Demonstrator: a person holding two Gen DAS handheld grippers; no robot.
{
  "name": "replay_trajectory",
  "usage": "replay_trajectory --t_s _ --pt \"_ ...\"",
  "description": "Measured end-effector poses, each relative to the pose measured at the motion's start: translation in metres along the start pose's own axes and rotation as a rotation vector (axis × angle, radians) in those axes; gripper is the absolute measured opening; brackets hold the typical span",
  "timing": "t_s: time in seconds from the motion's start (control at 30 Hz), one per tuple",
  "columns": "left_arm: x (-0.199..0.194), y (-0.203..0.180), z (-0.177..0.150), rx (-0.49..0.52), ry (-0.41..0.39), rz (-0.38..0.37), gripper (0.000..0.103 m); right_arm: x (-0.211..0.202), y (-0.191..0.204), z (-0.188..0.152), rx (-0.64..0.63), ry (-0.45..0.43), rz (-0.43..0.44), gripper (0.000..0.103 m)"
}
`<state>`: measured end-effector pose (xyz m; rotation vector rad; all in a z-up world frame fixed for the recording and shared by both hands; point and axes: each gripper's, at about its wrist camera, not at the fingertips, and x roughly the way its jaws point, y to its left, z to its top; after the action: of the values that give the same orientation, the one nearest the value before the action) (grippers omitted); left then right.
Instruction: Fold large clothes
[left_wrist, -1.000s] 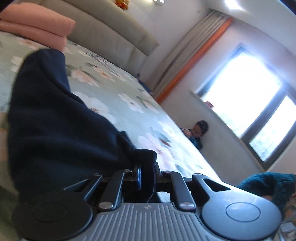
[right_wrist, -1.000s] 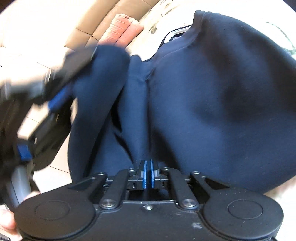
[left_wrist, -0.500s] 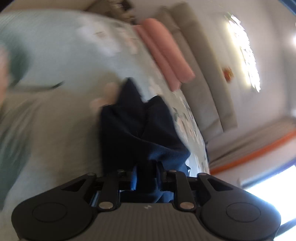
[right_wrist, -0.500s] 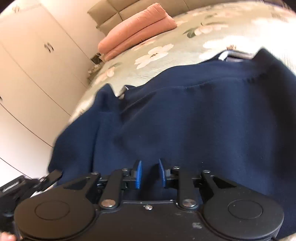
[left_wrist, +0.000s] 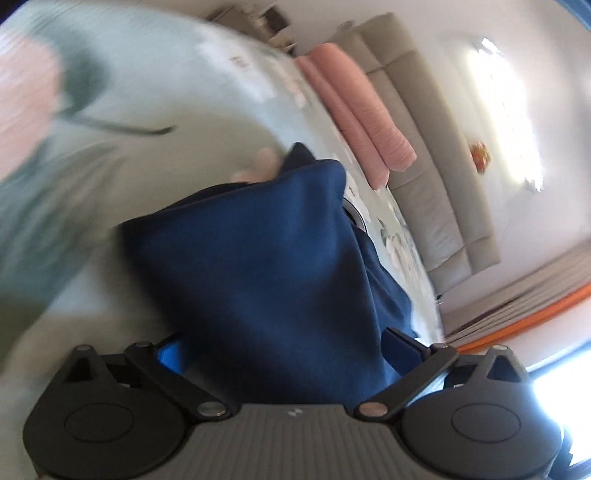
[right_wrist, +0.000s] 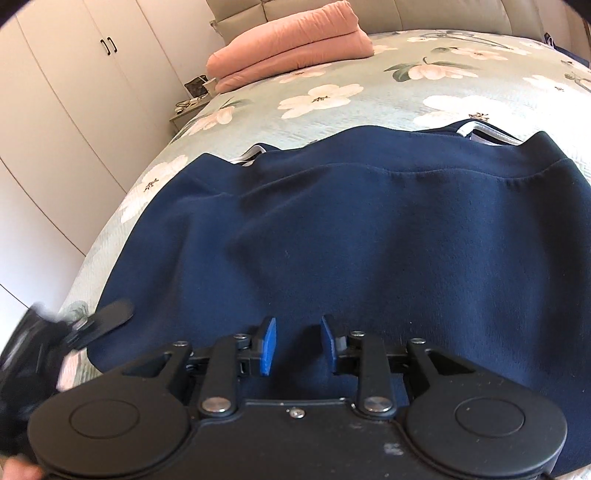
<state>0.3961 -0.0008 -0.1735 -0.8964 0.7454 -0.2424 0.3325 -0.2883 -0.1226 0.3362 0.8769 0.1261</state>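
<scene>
Garment: navy top (right_wrist: 351, 236) spread on your flowered bed (right_wrist: 332, 107), just ahead of both claws | left claw (left_wrist: 288, 354): opening wide, cloth loose between its jaws | right claw (right_wrist: 297, 345): opening, pads off the cloth | pink blanket (right_wrist: 291, 40): far beyond.

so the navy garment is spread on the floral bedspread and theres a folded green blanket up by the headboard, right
Not quite: the folded blanket by the headboard is pink, not green, as the right wrist view shows clearly. The rest holds: the navy garment lies spread on the floral bedspread.
</scene>
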Motion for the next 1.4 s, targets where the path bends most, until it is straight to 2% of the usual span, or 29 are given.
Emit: replay_trajectory --t_s 0.03,0.1,0.2,0.23,0.27,0.33,0.37,0.43,0.47,0.5,0.57,0.67,0.7,0.73,0.77,0.8,0.83,0.9,0.93,0.97,1.07,1.17,1.27,1.3,1.33,1.4 --pt "0.006 -0.004 0.0 0.01 -0.027 -0.006 0.103 0.0 0.0 0.0 0.006 -0.004 0.002 0.034" --pt "0.011 -0.004 0.0 -0.021 -0.067 -0.063 0.101 0.0 -0.002 -0.002 0.018 -0.015 0.008 0.034" --pt "0.039 0.008 0.013 -0.163 -0.079 -0.172 0.071 0.001 -0.002 -0.005 0.021 -0.033 0.01 0.034" --pt "0.045 0.009 0.015 -0.184 -0.086 -0.188 0.063 0.001 -0.001 -0.005 0.021 -0.038 0.009 0.035" --pt "0.051 0.006 0.017 -0.181 -0.08 -0.195 0.057 0.002 -0.001 -0.005 0.019 -0.043 0.007 0.036" --pt "0.059 -0.009 0.019 -0.12 -0.048 -0.191 0.025 0.001 0.001 -0.006 0.01 -0.055 0.004 0.037" --pt "0.056 -0.017 0.019 -0.081 -0.051 -0.19 0.02 0.0 0.001 -0.007 0.007 -0.064 0.006 0.032" --pt "0.044 -0.046 0.022 0.036 -0.061 -0.207 0.019 -0.006 -0.002 -0.009 0.023 -0.082 0.041 0.021" --pt "0.04 -0.064 0.022 0.105 -0.06 -0.231 0.019 -0.009 -0.004 -0.01 0.034 -0.092 0.06 0.013" --pt "0.035 -0.082 0.02 0.165 -0.05 -0.27 0.018 -0.013 -0.007 -0.01 0.047 -0.102 0.074 0.01" --pt "0.035 -0.117 0.012 0.259 -0.018 -0.335 0.018 -0.019 -0.015 -0.012 0.092 -0.118 0.093 0.009" --pt "0.04 -0.169 -0.011 0.391 0.061 -0.469 0.016 -0.024 -0.041 -0.018 0.247 -0.107 0.159 0.007" --pt "0.045 -0.19 -0.025 0.47 0.101 -0.51 0.016 -0.024 -0.054 -0.022 0.313 -0.092 0.192 0.006" --pt "0.049 -0.208 -0.039 0.543 0.138 -0.541 0.012 -0.023 -0.066 -0.027 0.378 -0.08 0.22 0.007" --pt "0.055 -0.225 -0.055 0.63 0.159 -0.536 0.012 -0.024 -0.077 -0.033 0.438 -0.075 0.228 0.004" --pt "0.062 -0.241 -0.076 0.744 0.167 -0.487 0.012 -0.025 -0.091 -0.039 0.507 -0.07 0.244 0.0" --pt "0.072 -0.246 -0.088 0.778 0.195 -0.465 0.011 -0.028 -0.104 -0.044 0.555 -0.068 0.251 0.0" --pt "0.09 -0.242 -0.096 0.742 0.274 -0.441 0.011 -0.038 -0.119 -0.047 0.569 -0.092 0.249 0.0" --pt "0.089 -0.237 -0.095 0.722 0.279 -0.431 0.011 -0.043 -0.123 -0.045 0.549 -0.1 0.233 0.01" --pt "0.084 -0.233 -0.093 0.7 0.274 -0.426 0.011 -0.046 -0.127 -0.042 0.533 -0.101 0.223 0.012" --pt "0.073 -0.225 -0.084 0.675 0.269 -0.396 0.011 -0.048 -0.141 -0.034 0.556 -0.115 0.242 0.011" --pt "0.066 -0.218 -0.073 0.617 0.281 -0.428 0.011 -0.045 -0.144 -0.014 0.518 -0.149 0.237 0.012" --pt "0.069 -0.221 -0.073 0.605 0.294 -0.454 0.011 -0.027 -0.146 0.011 0.507 -0.145 0.346 0.012" --pt "0.07 -0.229 -0.079 0.614 0.301 -0.459 0.011 -0.022 -0.146 0.018 0.51 -0.142 0.394 0.006" --pt "0.072 -0.231 -0.08 0.613 0.292 -0.47 0.01 -0.023 -0.148 0.024 0.506 -0.153 0.423 0.006" --pt "0.072 -0.241 -0.08 0.568 0.299 -0.522 0.01 -0.042 -0.153 0.03 0.482 -0.205 0.436 0.006"
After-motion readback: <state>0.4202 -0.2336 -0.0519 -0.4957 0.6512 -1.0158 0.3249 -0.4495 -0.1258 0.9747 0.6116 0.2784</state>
